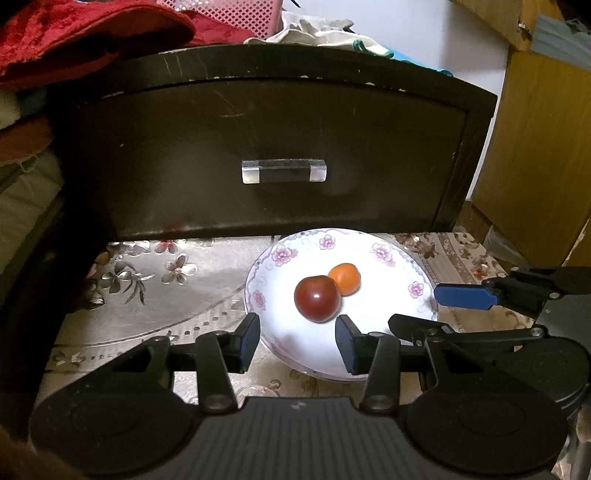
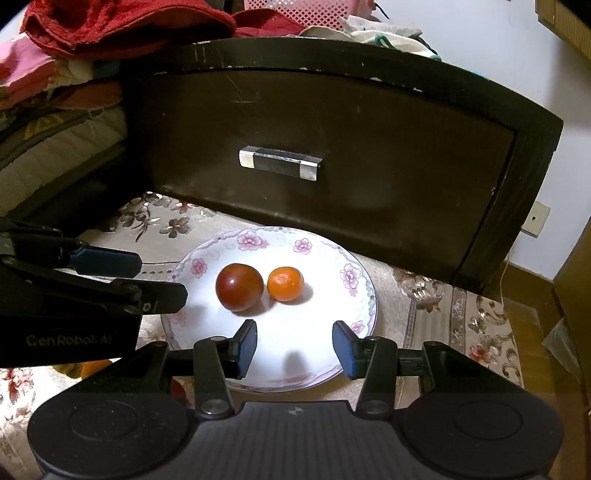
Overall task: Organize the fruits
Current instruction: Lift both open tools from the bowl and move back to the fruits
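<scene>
A white plate with pink flowers [image 1: 388, 254] [image 2: 332, 258] sits on the patterned cloth. On it lie a dark red round fruit [image 1: 317, 299] [image 2: 239, 287] and a small orange [image 1: 344, 278] [image 2: 285, 284], touching side by side. My left gripper [image 1: 297, 341] is open and empty, just short of the red fruit over the plate's near rim. My right gripper [image 2: 294, 349] is open and empty over the plate's near edge. Each gripper shows in the other's view: the right gripper [image 1: 436, 310] at the plate's right, the left gripper [image 2: 155, 277] at its left.
A dark wooden drawer front [image 1: 280, 140] [image 2: 332, 140] with a metal handle [image 1: 283, 171] [image 2: 280, 163] stands right behind the plate. Red cloth [image 1: 85, 33] and clothes are piled on top. An orange fruit [image 2: 94, 367] lies partly hidden under the left gripper. A wooden cabinet [image 1: 535, 147] stands at the right.
</scene>
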